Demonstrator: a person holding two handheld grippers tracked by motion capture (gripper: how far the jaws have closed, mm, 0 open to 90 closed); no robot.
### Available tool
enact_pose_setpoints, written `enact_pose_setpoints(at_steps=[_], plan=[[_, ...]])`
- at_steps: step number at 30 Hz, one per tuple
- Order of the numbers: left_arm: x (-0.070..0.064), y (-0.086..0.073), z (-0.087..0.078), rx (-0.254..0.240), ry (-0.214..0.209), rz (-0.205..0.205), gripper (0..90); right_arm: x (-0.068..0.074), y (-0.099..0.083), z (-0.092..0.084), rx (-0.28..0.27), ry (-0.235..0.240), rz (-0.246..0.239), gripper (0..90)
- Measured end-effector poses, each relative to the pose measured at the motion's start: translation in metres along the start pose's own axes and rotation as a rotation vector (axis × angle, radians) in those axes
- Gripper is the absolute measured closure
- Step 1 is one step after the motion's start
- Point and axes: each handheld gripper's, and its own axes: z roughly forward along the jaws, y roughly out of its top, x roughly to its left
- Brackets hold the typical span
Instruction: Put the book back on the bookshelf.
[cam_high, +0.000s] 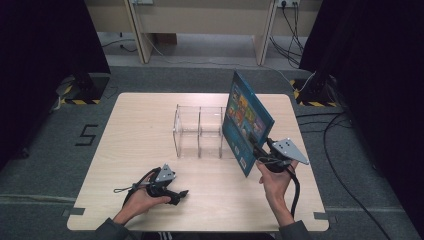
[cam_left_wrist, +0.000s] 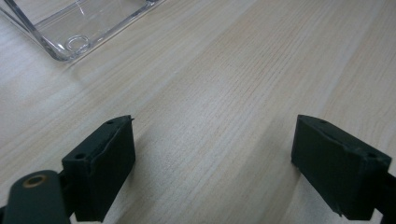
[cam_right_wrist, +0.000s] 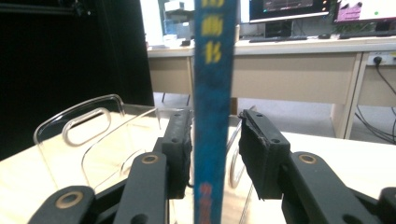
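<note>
A blue picture book (cam_high: 247, 117) stands on edge, tilted, over the right side of the table just right of a clear acrylic rack (cam_high: 200, 132). My right gripper (cam_high: 257, 147) is shut on the book's lower edge. In the right gripper view the blue spine (cam_right_wrist: 212, 93) rises between the two black jaws of the right gripper (cam_right_wrist: 215, 135), with the rack's clear dividers (cam_right_wrist: 79, 135) behind. My left gripper (cam_high: 181, 195) lies low on the table near the front left, open. Bare wood shows in the left gripper's (cam_left_wrist: 215, 140) gap, and a corner of the rack (cam_left_wrist: 70, 28) lies beyond.
The wooden table (cam_high: 150, 115) has bare room left of the rack and along the front. Dark curtains flank both sides. Desks (cam_right_wrist: 303, 56) with monitors stand behind the table. Cables (cam_high: 345, 150) run over the floor at the right.
</note>
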Motion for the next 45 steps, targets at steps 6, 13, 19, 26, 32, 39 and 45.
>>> enact_pose_setpoints(at_steps=[6,13,19,26,32,39,45], plan=[[0.000,0.000,0.000,-0.001,0.000,0.000,12.7,-0.006,-0.003,-0.009,0.016,-0.004,0.035,54.4],[0.000,0.000,0.000,0.002,-0.001,0.001,12.7,-0.008,-0.007,-0.020,0.032,0.015,0.034,48.1],[-0.001,0.000,0.000,0.003,-0.002,0.005,11.7,-0.009,-0.011,-0.027,0.043,0.024,0.023,46.9],[-0.003,0.000,0.001,0.011,-0.007,0.009,8.5,-0.012,-0.014,-0.034,0.046,0.021,0.032,46.0],[-0.003,0.000,0.001,0.014,-0.009,0.009,7.8,-0.014,-0.017,-0.042,0.048,0.029,0.038,45.5],[-0.004,0.001,0.001,0.015,-0.009,0.011,6.9,-0.016,-0.018,-0.049,0.045,0.033,0.041,44.7],[-0.004,0.001,0.002,0.016,-0.012,0.012,5.4,-0.019,-0.020,-0.055,0.042,0.030,0.054,41.4]])
